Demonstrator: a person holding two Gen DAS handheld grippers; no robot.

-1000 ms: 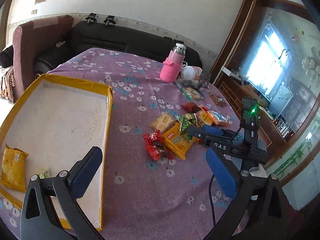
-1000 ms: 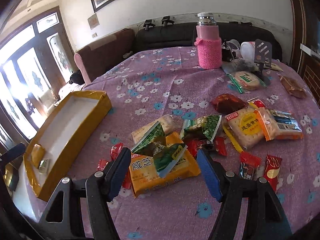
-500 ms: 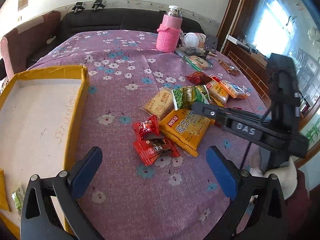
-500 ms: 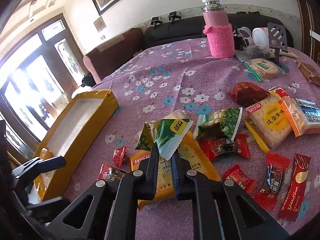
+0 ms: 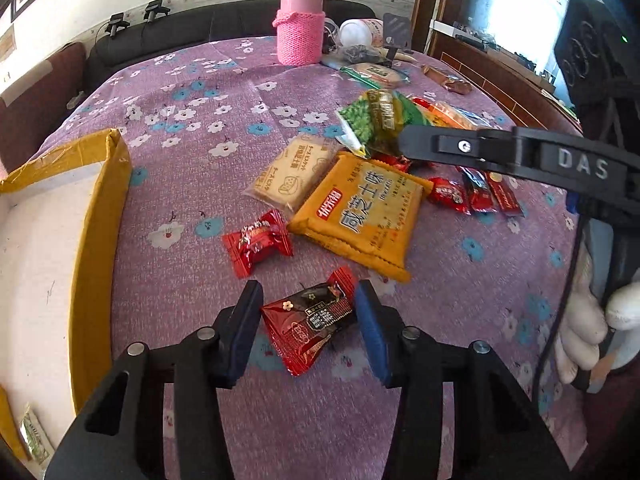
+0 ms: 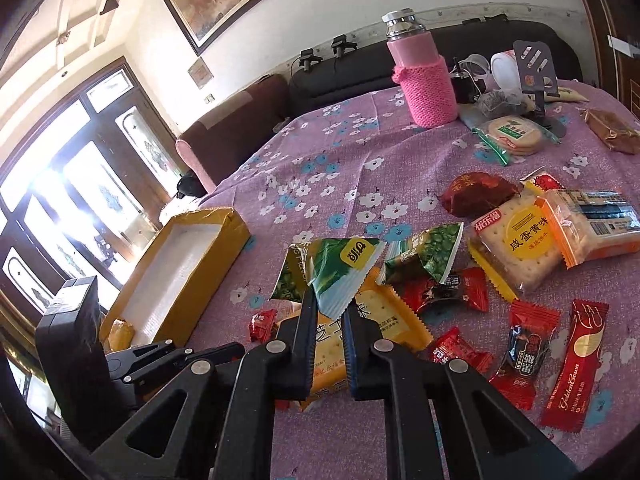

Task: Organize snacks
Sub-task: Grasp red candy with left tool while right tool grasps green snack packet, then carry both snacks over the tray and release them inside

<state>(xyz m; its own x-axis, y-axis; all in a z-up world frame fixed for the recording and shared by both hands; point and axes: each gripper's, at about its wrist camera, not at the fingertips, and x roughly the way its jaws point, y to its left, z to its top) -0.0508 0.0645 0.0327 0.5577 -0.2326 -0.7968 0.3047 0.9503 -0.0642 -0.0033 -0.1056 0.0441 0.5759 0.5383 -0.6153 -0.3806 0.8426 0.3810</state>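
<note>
My left gripper (image 5: 308, 304) is open, its blue pads on either side of a dark red candy packet (image 5: 310, 322) lying on the purple flowered tablecloth (image 5: 200, 92). My right gripper (image 6: 330, 306) is shut on a green snack packet (image 6: 344, 266) and holds it above the big orange cracker pack (image 5: 366, 210), which also shows in the right wrist view (image 6: 380, 318). The yellow-rimmed box (image 5: 98, 216) lies at the left; in the right wrist view the box (image 6: 180, 272) holds a yellow packet (image 6: 120, 332).
A pink-sleeved flask (image 5: 300, 20) stands at the back. Several snacks lie around: a red candy (image 5: 258, 242), a pale biscuit pack (image 5: 292, 176), egg-yolk crackers (image 6: 520, 244), red wrappers (image 6: 576, 364), a round biscuit bag (image 6: 512, 132). A sofa (image 6: 256, 108) lies beyond.
My left gripper has moved forward and down and narrowed around the dark red candy packet. My right gripper stays shut on the green packet and has lifted it a little.
</note>
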